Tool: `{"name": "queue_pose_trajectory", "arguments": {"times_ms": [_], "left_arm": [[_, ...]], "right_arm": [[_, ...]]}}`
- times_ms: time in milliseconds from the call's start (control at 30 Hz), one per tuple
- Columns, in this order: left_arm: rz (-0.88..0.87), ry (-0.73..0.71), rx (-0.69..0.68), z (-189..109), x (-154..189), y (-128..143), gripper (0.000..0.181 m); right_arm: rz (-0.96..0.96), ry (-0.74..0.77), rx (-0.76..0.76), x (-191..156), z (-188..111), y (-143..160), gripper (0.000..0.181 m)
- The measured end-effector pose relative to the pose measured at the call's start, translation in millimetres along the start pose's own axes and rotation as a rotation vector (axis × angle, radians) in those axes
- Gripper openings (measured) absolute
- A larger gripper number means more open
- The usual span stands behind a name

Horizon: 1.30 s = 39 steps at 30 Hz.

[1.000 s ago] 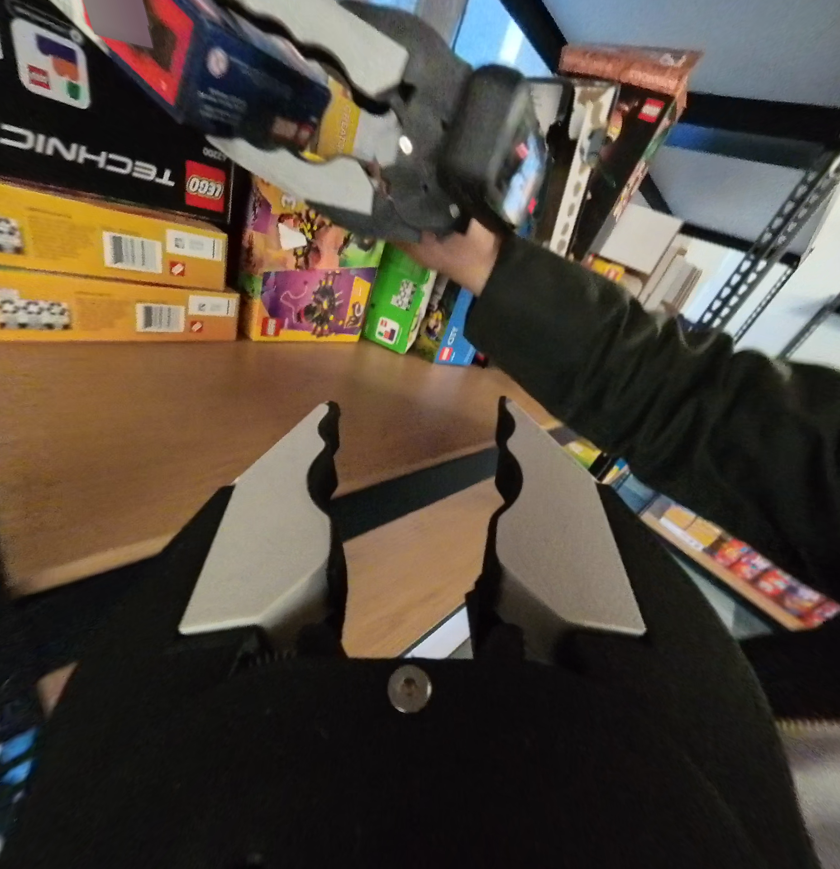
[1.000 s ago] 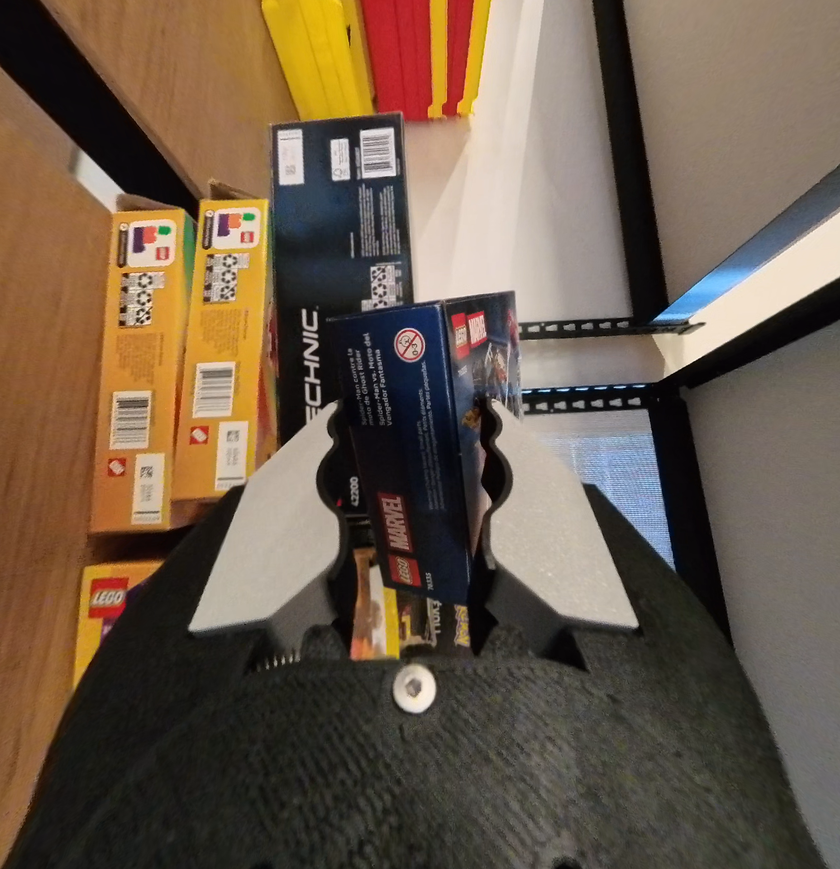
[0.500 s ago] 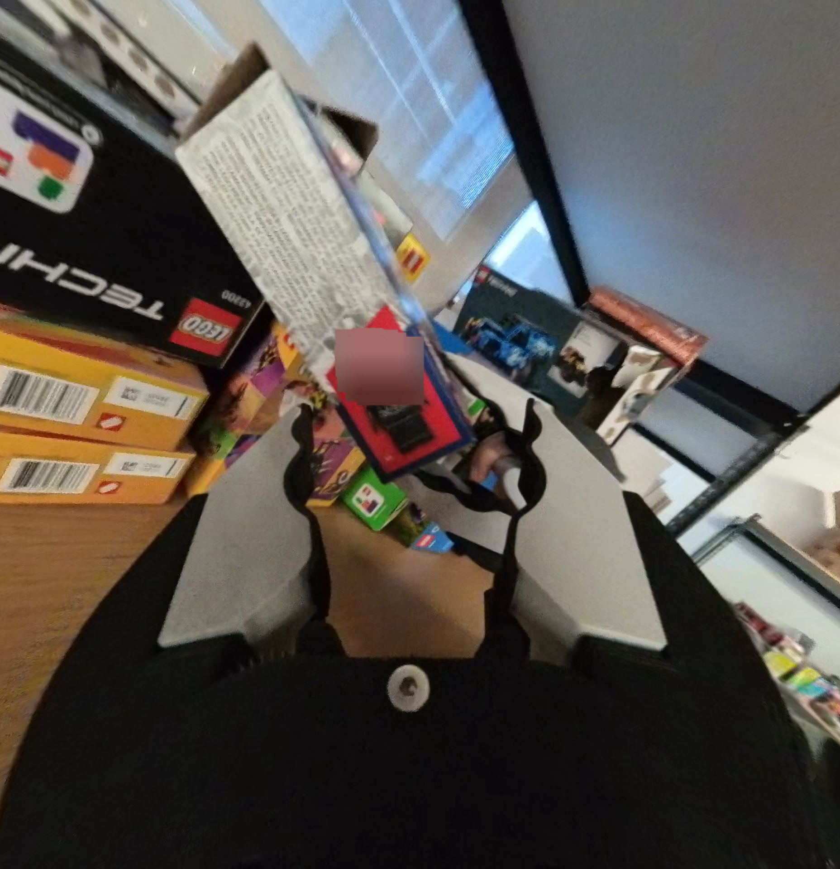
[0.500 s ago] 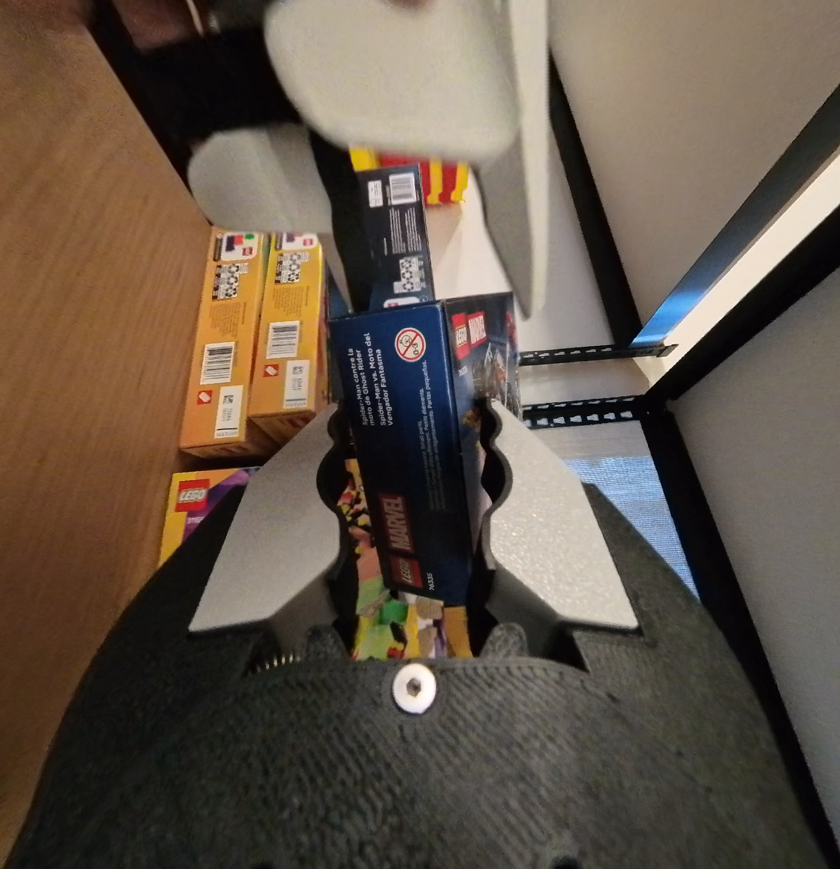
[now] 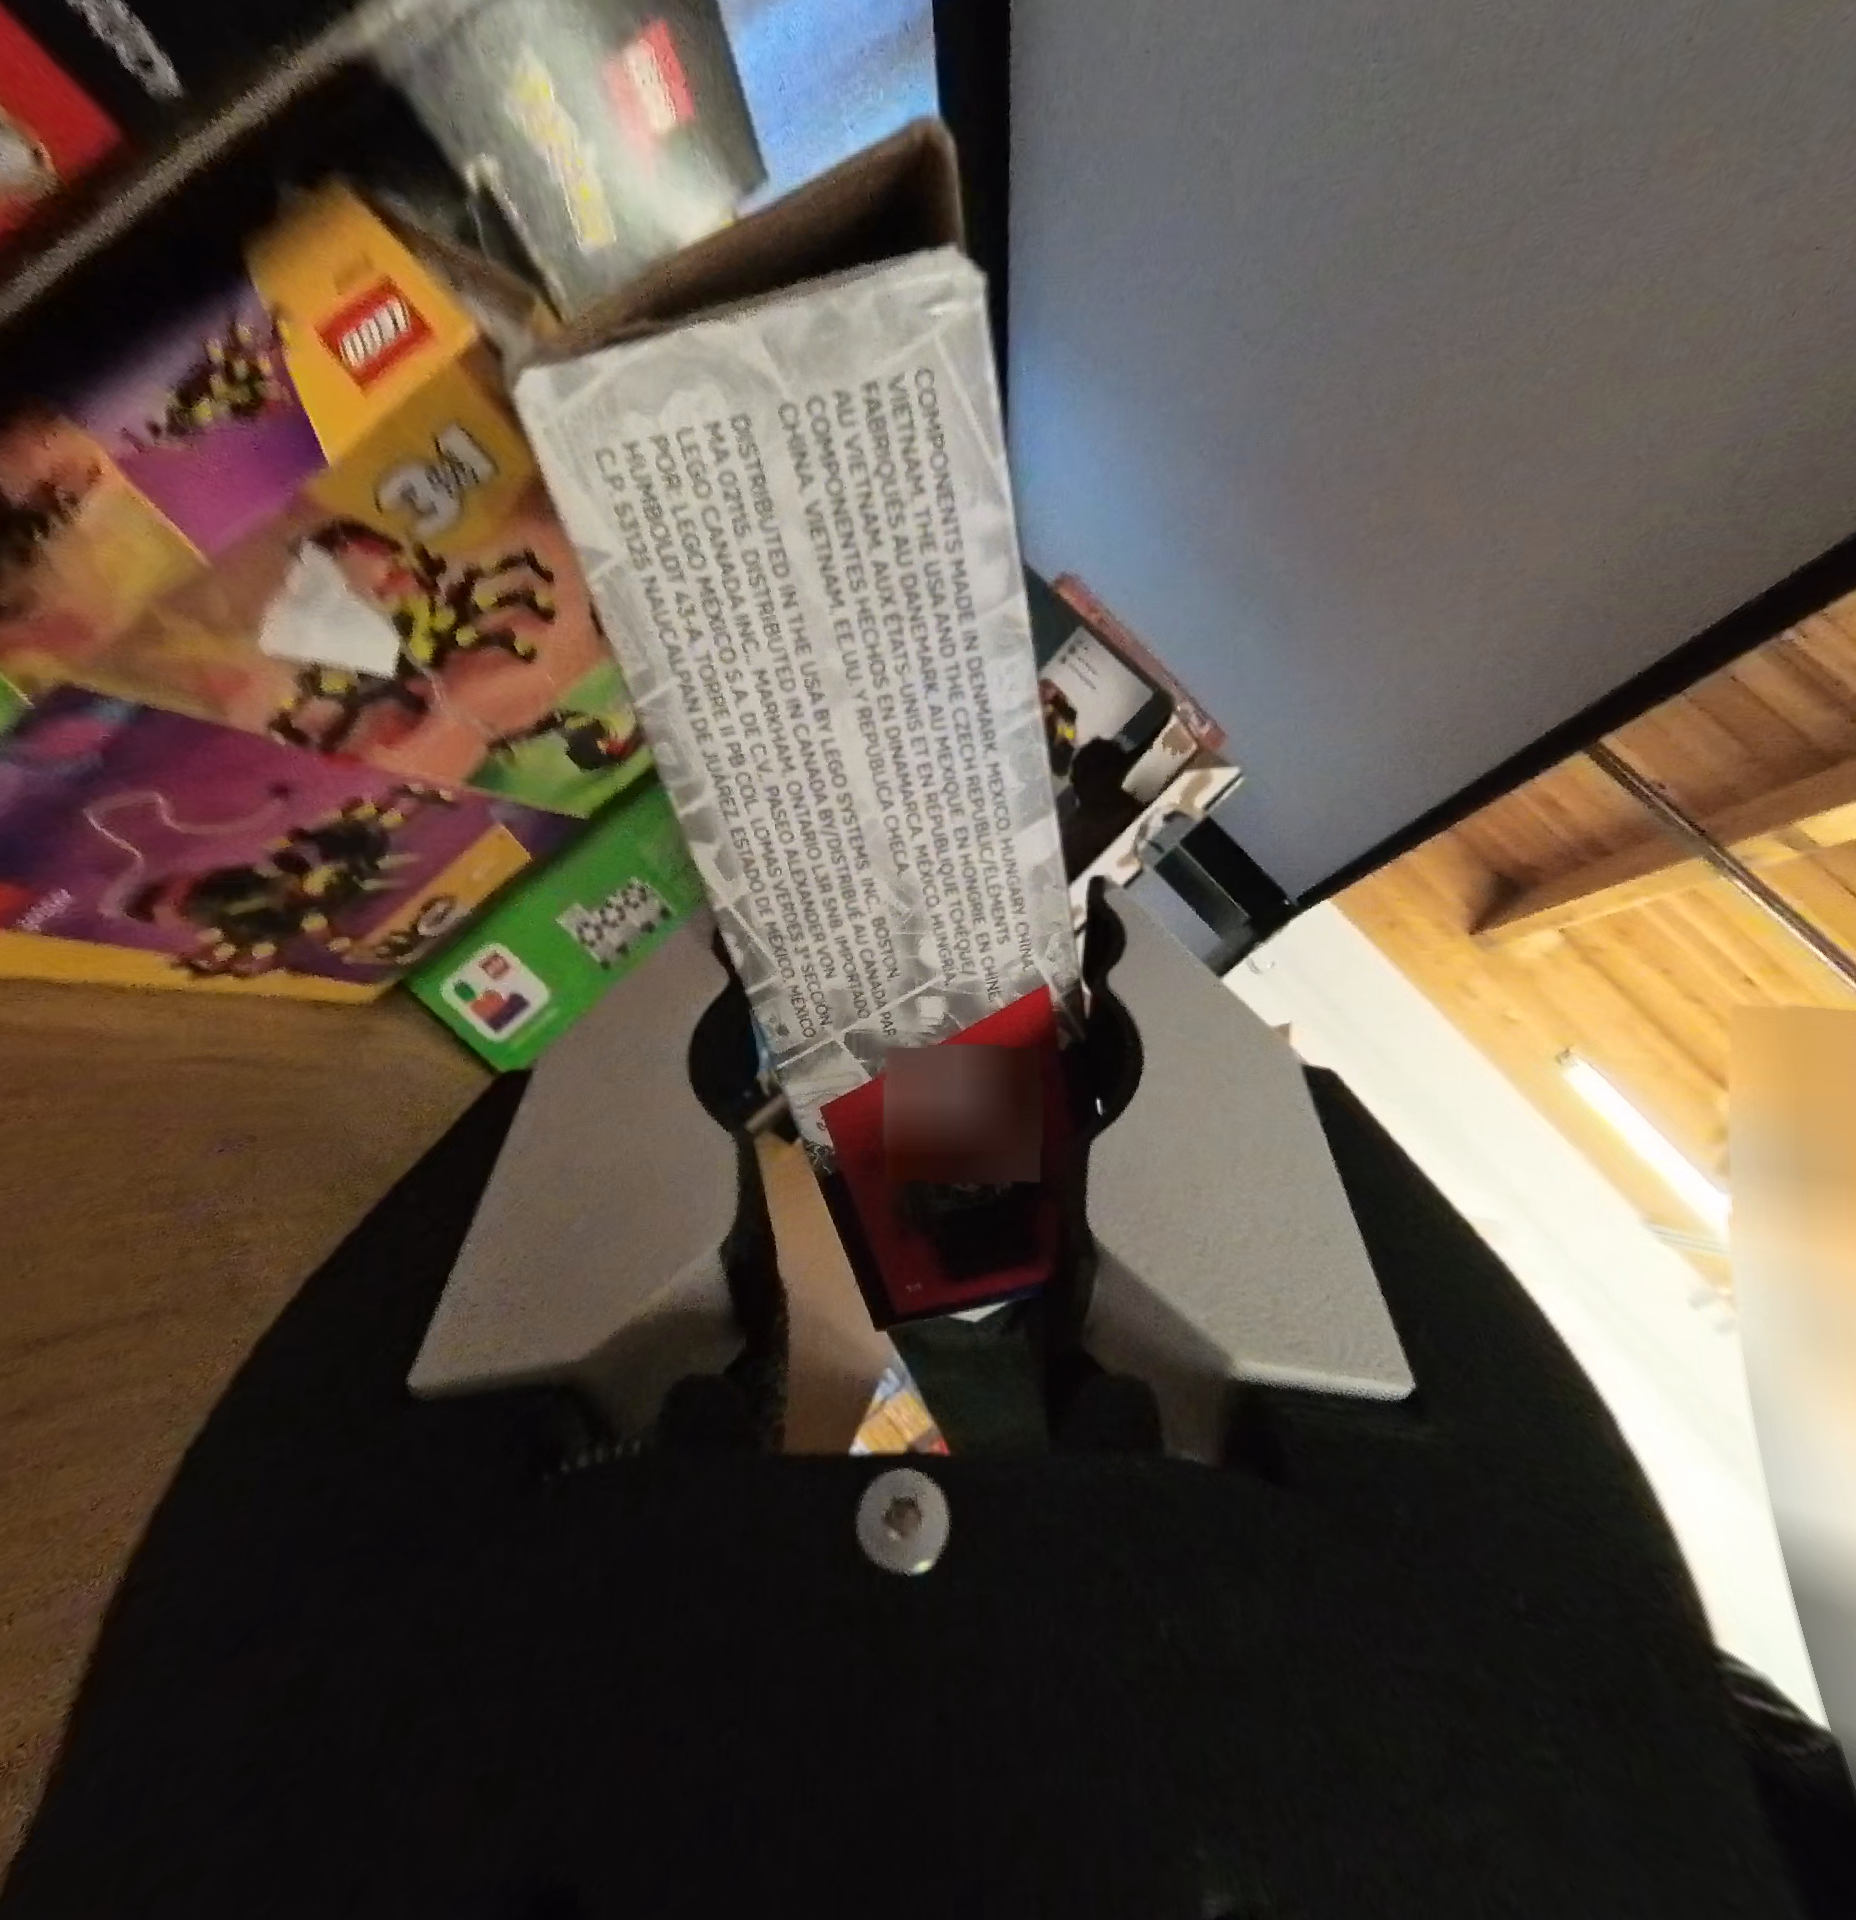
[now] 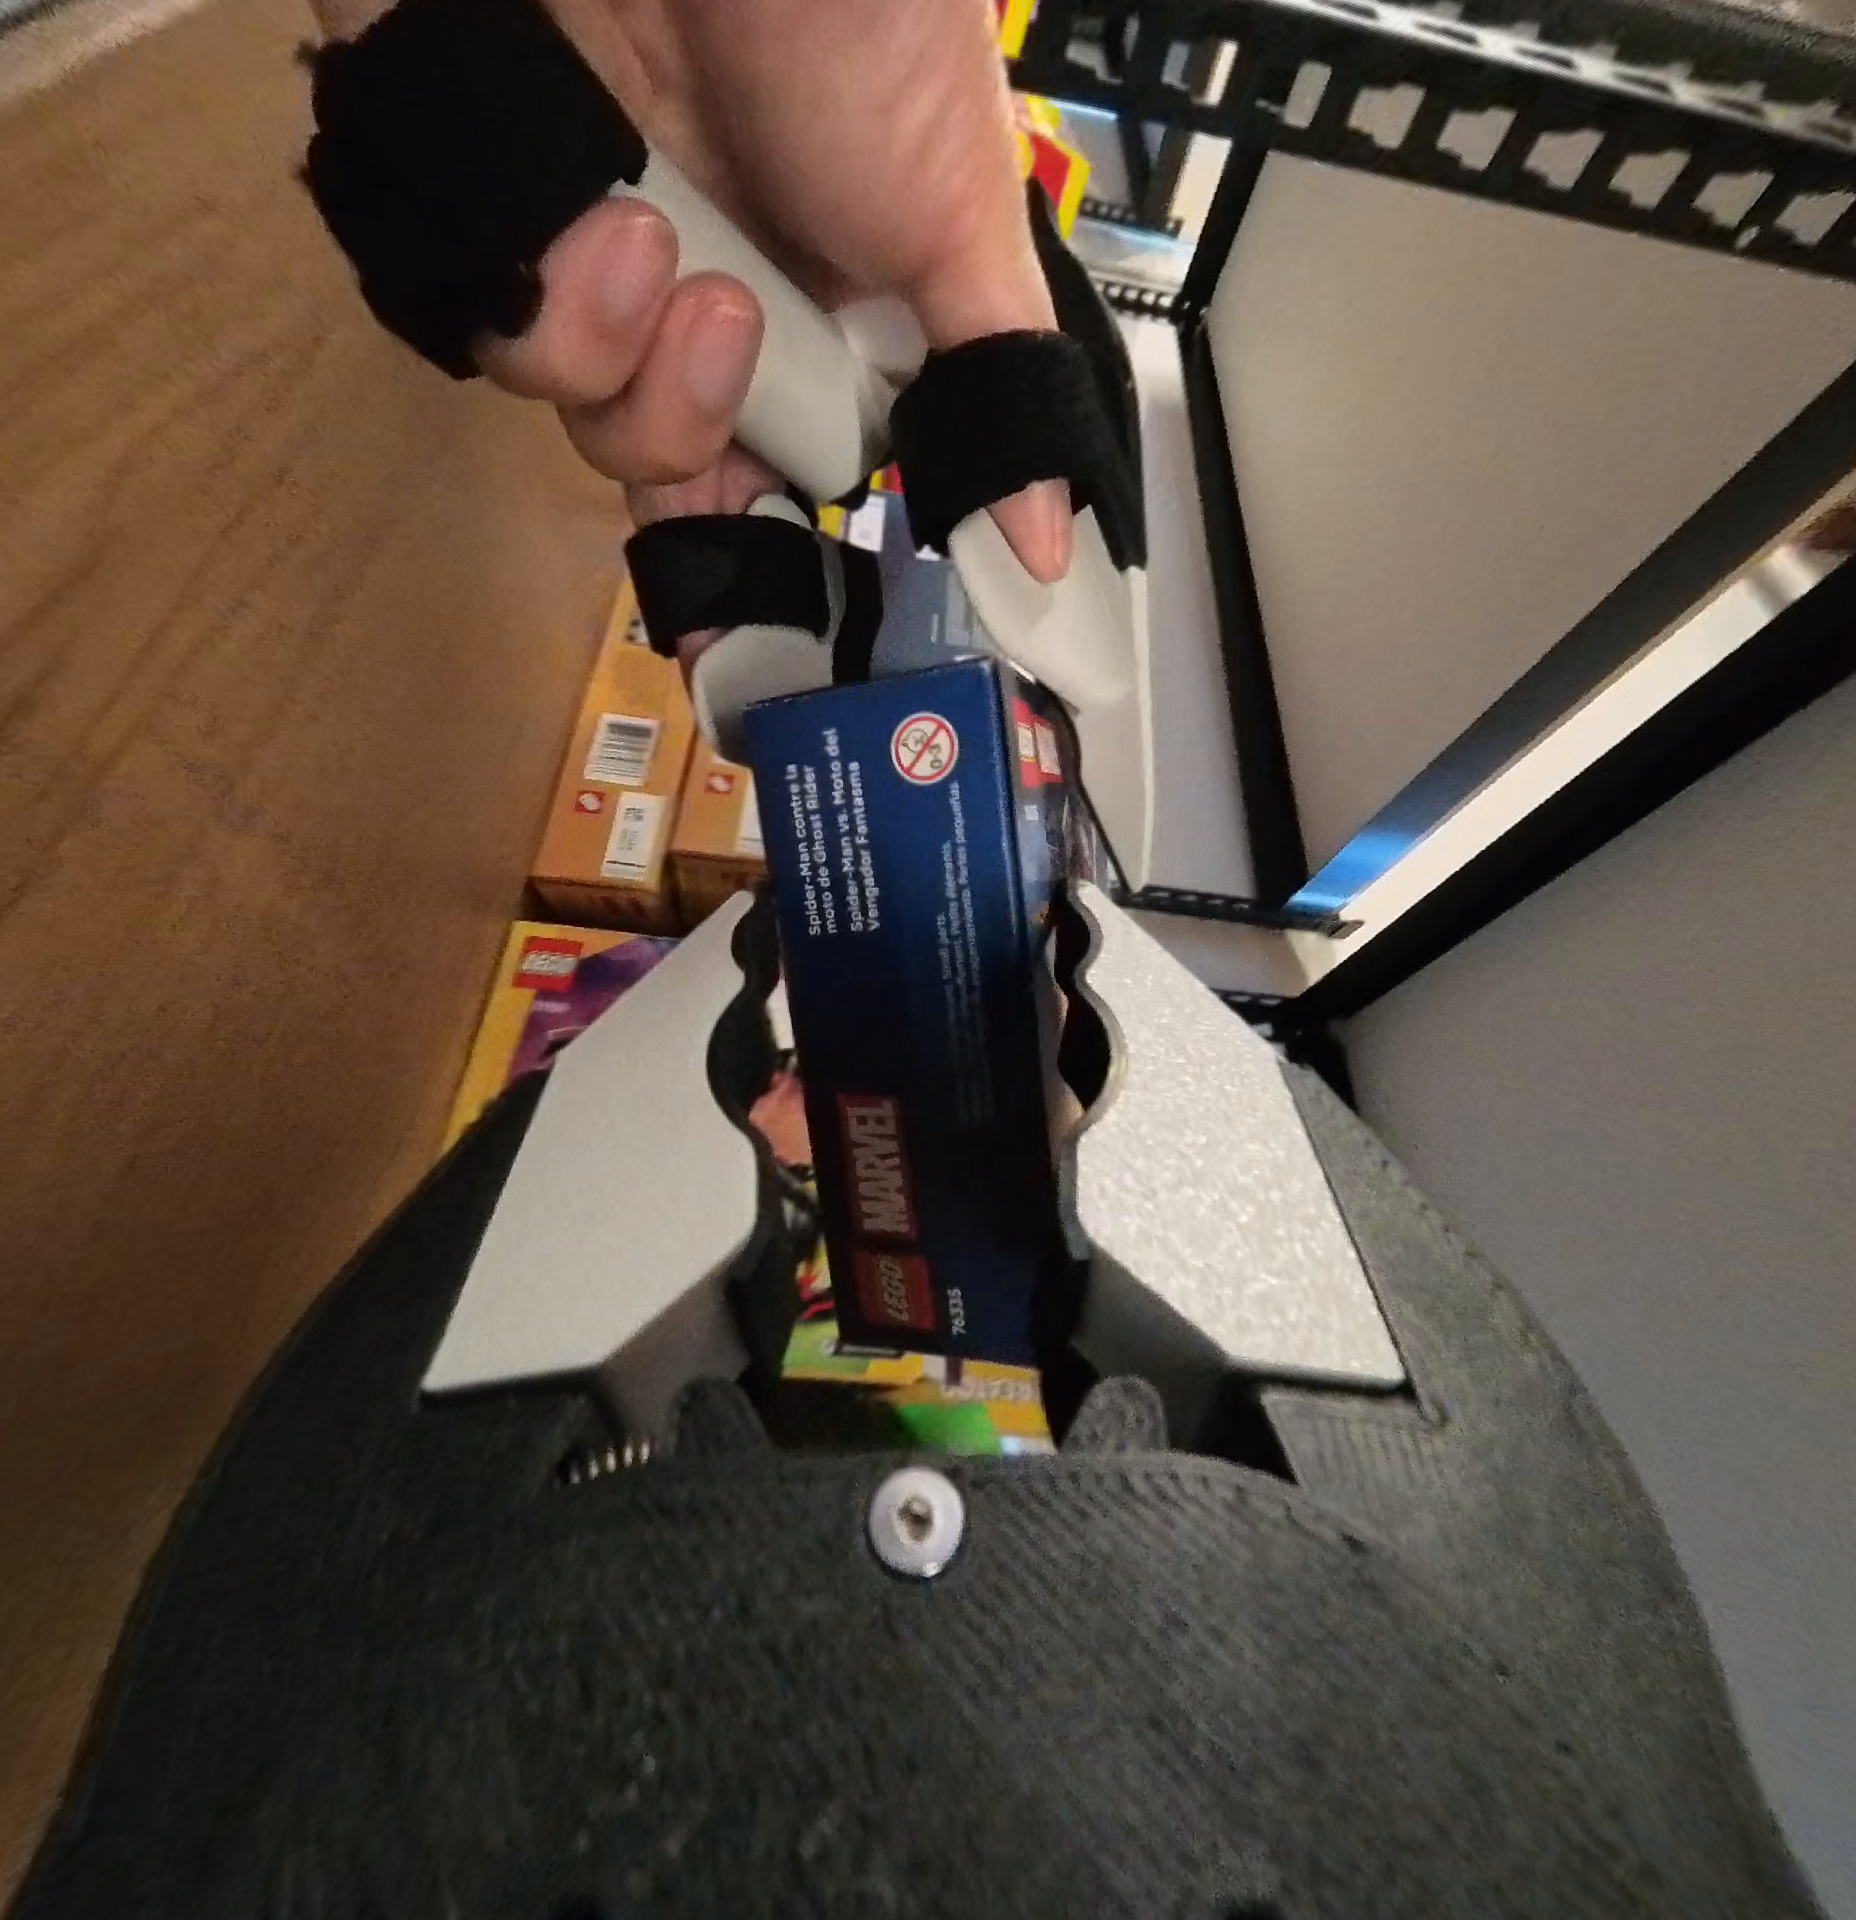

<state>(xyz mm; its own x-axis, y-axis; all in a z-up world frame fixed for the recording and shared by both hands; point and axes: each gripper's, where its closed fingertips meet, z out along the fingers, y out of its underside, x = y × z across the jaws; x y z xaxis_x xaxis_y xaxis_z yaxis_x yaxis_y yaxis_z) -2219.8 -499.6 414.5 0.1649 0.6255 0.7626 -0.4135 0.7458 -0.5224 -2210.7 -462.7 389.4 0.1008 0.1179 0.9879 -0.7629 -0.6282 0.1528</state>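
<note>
Left tongs (image 5: 903,1039): the long box (image 5: 830,675) runs straight out between them, red end nearest me, grey printed face up. The right pad touches its edge. The left side shows a sliver of gap lower down, so I can't tell if that's a real pinch or just a straddle. Right tongs (image 6: 908,1039) are pressed onto the same box from the opposite end, across its narrow dark-blue side, with both scalloped pads on the cardboard. That pair is carrying the load, I'd judge. The grip is across the thin dimension because that's the only span that fits between the pads. One pair at each end keeps a long box from swinging, as I read it. Past the blue end in the right wrist view is my left hand (image 6: 799,208) in its black finger straps. The left tongs' grey fingers (image 6: 1106,748) reach down either side of the box's far end. So the box is in the air between both pairs, clear of the wooden shelf board (image 5: 176,1195) and resting on nothing. Farther back, boxed sets are stacked along the board: a purple box with a spider picture (image 5: 228,831), a green box (image 5: 550,966) just beside it, and yellow boxes (image 6: 612,810) on their sides. Behind them are the black shelf frame (image 6: 1246,675) and a pale wall (image 5: 1423,416).
</note>
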Motion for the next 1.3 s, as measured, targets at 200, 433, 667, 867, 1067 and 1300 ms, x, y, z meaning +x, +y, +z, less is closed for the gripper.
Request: {"name": "queue_pose_trajectory", "arguments": {"times_ms": [200,433,667,867,1067,1300], "left_arm": [[0.162,-0.071,-0.037,-9.6,4.2,25.2,0.058],[0.116,-0.063,-0.076,-3.5,10.8,64.6,0.056],[0.053,-0.016,0.000,-7.5,11.6,79.3,0.056],[0.200,0.132,0.045,-19.0,66.6,95.1,0.056],[0.239,0.179,-0.030,-9.8,92.1,137.2,0.056],[0.308,0.194,-0.086,-10.9,98.2,157.3,0.060]], "right_arm": [[0.324,-0.077,-0.023,-9.3,-46.8,-15.5,0.067],[1.070,-0.129,-0.157,-23.1,-89.4,10.6,0.061],[1.369,-0.134,-0.220,-32.9,-118.1,31.5,0.064],[2.112,-0.314,0.132,-13.6,-133.3,-6.9,0.084],[2.215,-0.395,0.349,-2.8,-136.6,-31.3,0.070],[2.246,-0.430,0.462,-8.5,-151.8,-38.8,0.064]]}}
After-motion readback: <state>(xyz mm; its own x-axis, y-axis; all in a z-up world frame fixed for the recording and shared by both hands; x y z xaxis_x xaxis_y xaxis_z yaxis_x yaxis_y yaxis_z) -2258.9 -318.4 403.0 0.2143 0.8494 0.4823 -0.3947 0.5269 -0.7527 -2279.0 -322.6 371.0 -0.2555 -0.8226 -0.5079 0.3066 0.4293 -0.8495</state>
